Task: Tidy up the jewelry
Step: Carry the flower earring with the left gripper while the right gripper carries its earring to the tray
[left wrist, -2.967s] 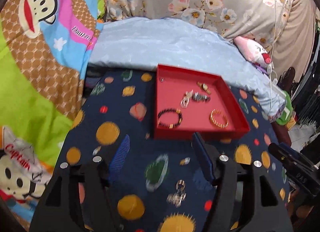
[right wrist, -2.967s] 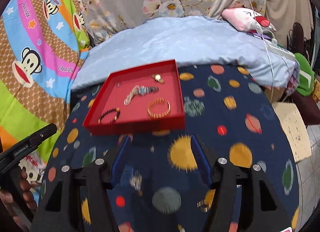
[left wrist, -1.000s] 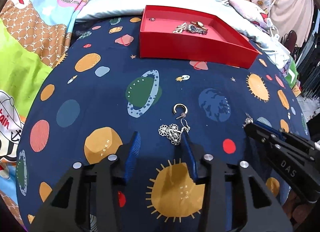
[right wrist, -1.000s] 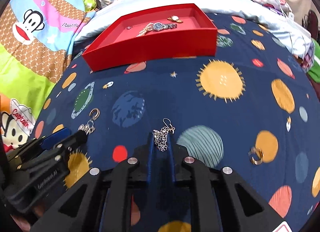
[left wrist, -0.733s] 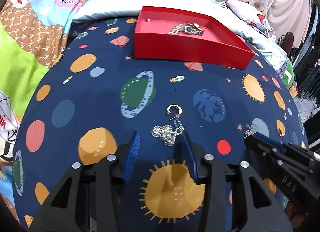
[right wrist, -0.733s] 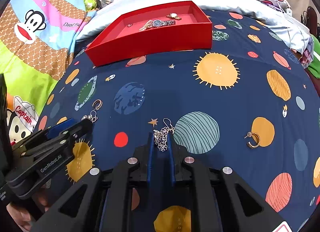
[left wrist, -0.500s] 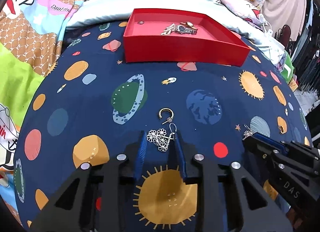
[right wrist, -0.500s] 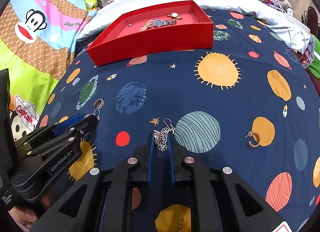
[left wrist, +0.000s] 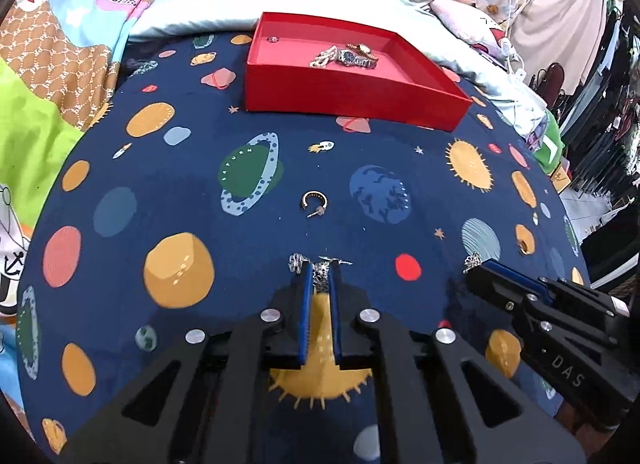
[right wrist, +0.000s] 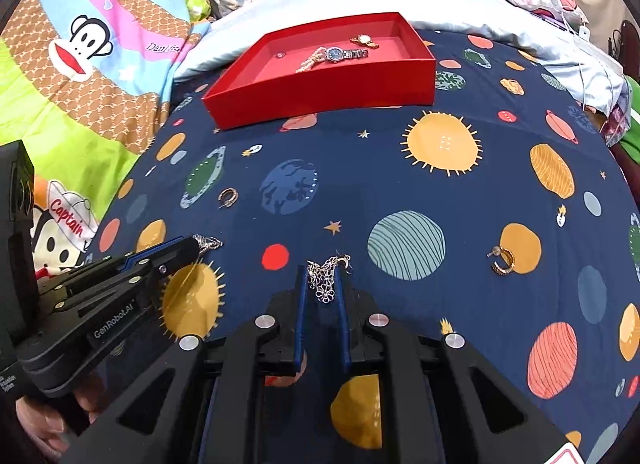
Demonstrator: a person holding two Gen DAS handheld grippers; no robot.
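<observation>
My left gripper [left wrist: 319,273] is shut on a silver flower earring [left wrist: 320,277], which shows from the side at my left gripper's tip in the right wrist view [right wrist: 206,242]. My right gripper [right wrist: 323,272] is shut on a matching silver flower earring [right wrist: 325,281], which also shows in the left wrist view [left wrist: 473,262]. A red tray [left wrist: 352,86] at the far side holds a watch [left wrist: 354,58] and a pale bracelet [left wrist: 322,58]. A gold hoop earring [left wrist: 314,202] lies on the cloth ahead of the left gripper. Another gold hoop [right wrist: 502,260] lies to the right.
The table wears a dark blue planet-print cloth [left wrist: 180,192]. Pale blue bedding [left wrist: 240,0] and floral pillows lie behind the tray. A cartoon monkey blanket [right wrist: 80,64] lies to the left. A hand [right wrist: 52,420] holds the left gripper.
My left gripper has closed on the silver flower earring that lay by the gold hoop and drawn it back a little. My right gripper has kept hold of its earring.
</observation>
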